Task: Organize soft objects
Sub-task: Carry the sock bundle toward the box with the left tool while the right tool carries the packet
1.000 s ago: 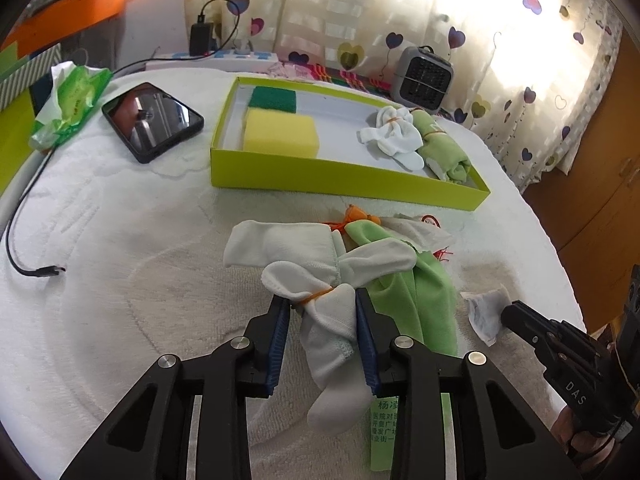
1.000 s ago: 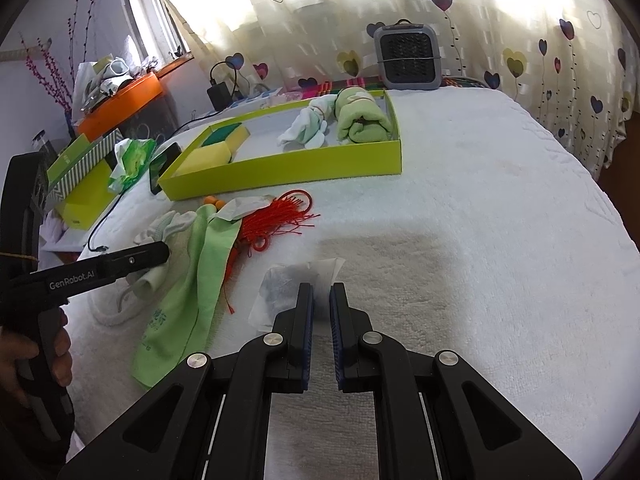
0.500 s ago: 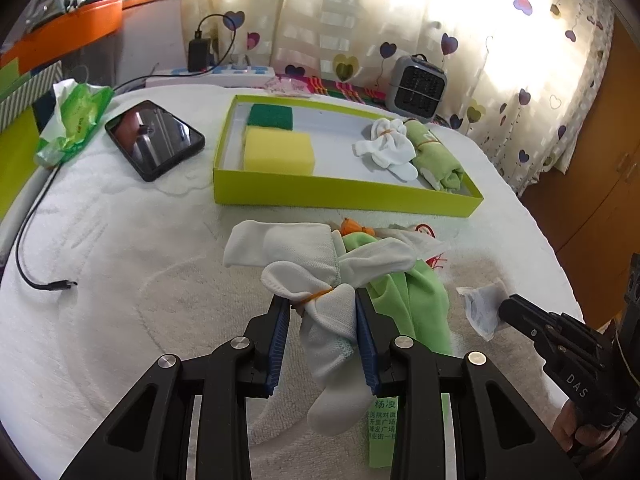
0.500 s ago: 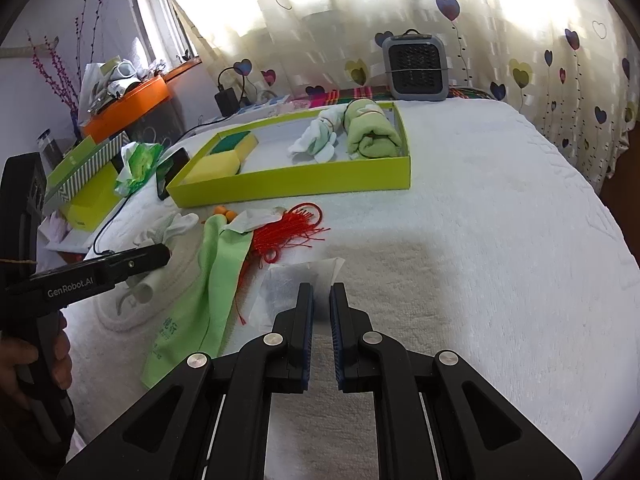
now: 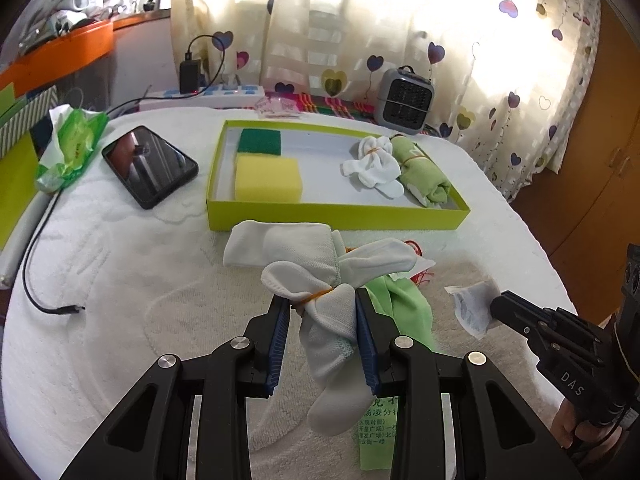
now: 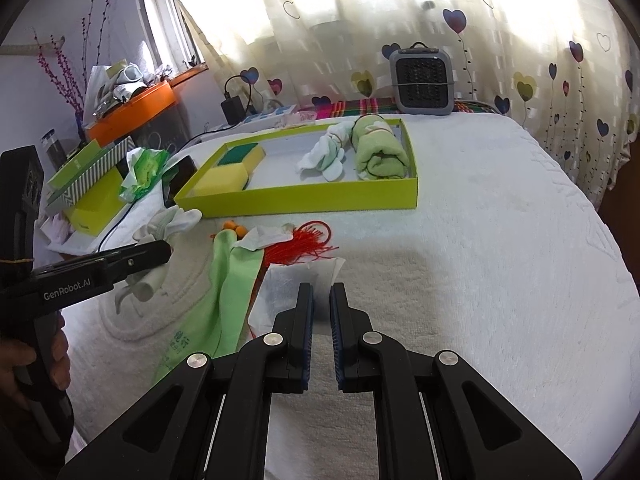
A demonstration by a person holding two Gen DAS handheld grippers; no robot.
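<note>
Left claw: my left gripper (image 5: 322,314) is closed on a white sock bundle (image 5: 316,276) tied with an orange band; I have it by the part below the band, and the toe end hangs loose between the fingers.
Right claw: my right gripper (image 6: 321,304) has its fingers nearly together with a narrow gap. A thin white sachet (image 6: 286,286) lies at the tips; I cannot tell whether it is pinched or only touched.
Task's things: the bundle is lifted off the white bedcover (image 5: 120,280), just short of the yellow-green tray (image 5: 336,216). In the tray lie two sponges (image 5: 266,178) at one end, another sock bundle (image 5: 374,166) and a rolled green towel (image 5: 424,176) at the other.
Risk, grip: I judge the hold off-centre; the bundle could slip or swing as I carry it.
Risk, snag: a green cloth (image 6: 224,284) and red tassel (image 6: 308,242) lie under and beside the bundle; the hanging toe could drag them along.
Risk, tray wall: a low approach could catch the near wall and shove the light tray.
Risk, claws: both grippers work close together; a crossing path could make them collide.
Open room: the tray's middle, between sponges and socks, is bare.
Edges: a phone (image 5: 150,166) and cable (image 5: 36,264) lie left of the tray; the bedcover falls away on the right.
</note>
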